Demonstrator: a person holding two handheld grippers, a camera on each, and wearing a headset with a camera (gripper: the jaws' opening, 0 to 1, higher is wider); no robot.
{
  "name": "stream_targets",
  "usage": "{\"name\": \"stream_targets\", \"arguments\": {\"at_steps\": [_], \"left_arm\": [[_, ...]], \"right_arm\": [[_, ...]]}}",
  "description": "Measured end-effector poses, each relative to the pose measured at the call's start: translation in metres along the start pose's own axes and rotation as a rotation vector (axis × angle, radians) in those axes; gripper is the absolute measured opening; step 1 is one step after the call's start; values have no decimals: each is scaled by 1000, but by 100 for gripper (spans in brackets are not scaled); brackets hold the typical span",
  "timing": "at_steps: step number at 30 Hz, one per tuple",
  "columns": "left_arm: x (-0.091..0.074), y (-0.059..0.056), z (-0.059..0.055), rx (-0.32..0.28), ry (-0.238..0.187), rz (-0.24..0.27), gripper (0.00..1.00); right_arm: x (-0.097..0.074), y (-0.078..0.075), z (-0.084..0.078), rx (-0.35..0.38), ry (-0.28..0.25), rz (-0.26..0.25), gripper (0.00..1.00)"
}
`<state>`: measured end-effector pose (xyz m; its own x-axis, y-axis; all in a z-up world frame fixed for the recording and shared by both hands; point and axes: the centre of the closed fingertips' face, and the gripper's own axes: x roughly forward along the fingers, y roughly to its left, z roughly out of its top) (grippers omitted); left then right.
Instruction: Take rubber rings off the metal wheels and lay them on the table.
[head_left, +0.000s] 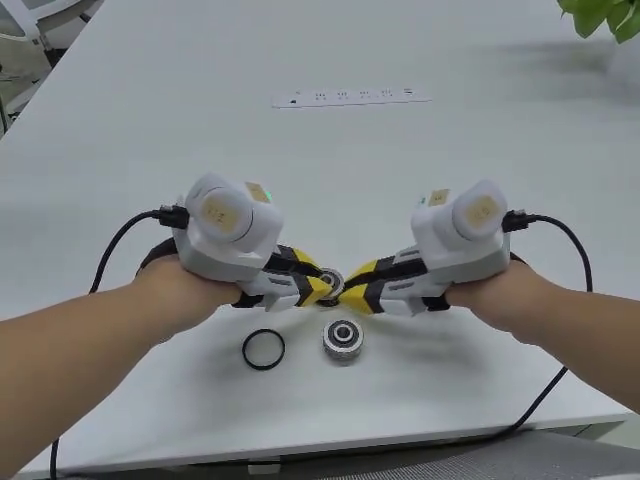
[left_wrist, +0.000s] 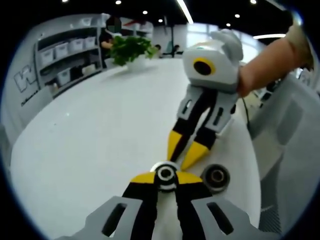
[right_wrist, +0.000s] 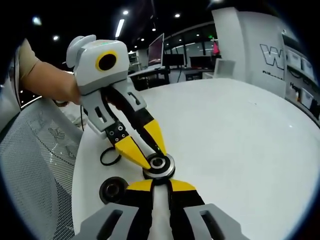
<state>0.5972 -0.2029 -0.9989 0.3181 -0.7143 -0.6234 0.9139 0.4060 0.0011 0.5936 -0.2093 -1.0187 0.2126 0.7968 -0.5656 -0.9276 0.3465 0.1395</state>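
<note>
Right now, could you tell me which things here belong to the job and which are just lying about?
Job: held wheel, left gripper, right gripper, second wheel, loose rubber ring.
Lying about: power strip, potted plant.

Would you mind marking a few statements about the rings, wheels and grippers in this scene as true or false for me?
1. A black rubber ring lies flat on the table. True.
2. A loose wheel sits inside that ring. False: it rests on the table beside the ring, apart from it.
3. The left gripper is clamped on a held wheel. True.
4. The right gripper is far from the held wheel. False: its tips reach right up to that wheel.
</note>
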Motion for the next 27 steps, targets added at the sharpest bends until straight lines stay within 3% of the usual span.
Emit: {"name": "stream_targets", "arguments": {"at_steps": [15, 27], "left_arm": [[1, 2, 0, 13, 5, 11, 14], [3, 5, 0, 14, 12, 24, 13]], "right_arm": [[-1, -3, 0, 44, -7, -14, 0], [-8, 2, 4, 124, -28, -23, 0]]}}
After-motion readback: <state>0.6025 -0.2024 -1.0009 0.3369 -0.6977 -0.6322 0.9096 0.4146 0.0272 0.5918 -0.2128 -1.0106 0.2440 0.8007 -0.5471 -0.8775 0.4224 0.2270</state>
